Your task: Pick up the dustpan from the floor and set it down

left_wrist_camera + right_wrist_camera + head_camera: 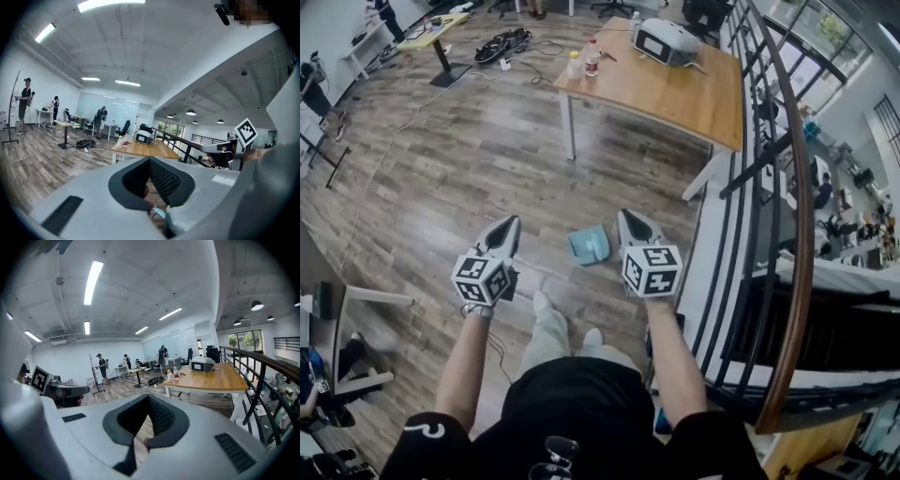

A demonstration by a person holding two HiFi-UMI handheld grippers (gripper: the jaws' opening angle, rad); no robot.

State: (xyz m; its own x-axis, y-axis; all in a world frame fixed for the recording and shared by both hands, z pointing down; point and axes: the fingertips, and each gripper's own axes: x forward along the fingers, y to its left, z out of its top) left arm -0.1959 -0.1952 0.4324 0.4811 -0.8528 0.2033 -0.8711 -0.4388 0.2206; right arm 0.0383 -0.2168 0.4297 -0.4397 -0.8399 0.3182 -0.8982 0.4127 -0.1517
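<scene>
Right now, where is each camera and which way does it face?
Head view: on the head, steeply down at the dustpan; forearms, legs, left gripper, right gripper.
Left gripper view: on it, facing the wooden table; own jaws, right gripper.
Right gripper view: on it, facing that table; own jaws, left gripper.
Gripper views share the table.

We're in an open-plan office, folks: wood floor (469, 178), a long table (694, 94) carrying a machine (667, 39) and bottles (583, 62), desks (65, 123) and swivel chairs (125, 127) by the far wall. Strip lights (93, 282) run overhead, cables (502, 45) trail across the boards, and a railing (243, 357) edges the mezzanine.
</scene>
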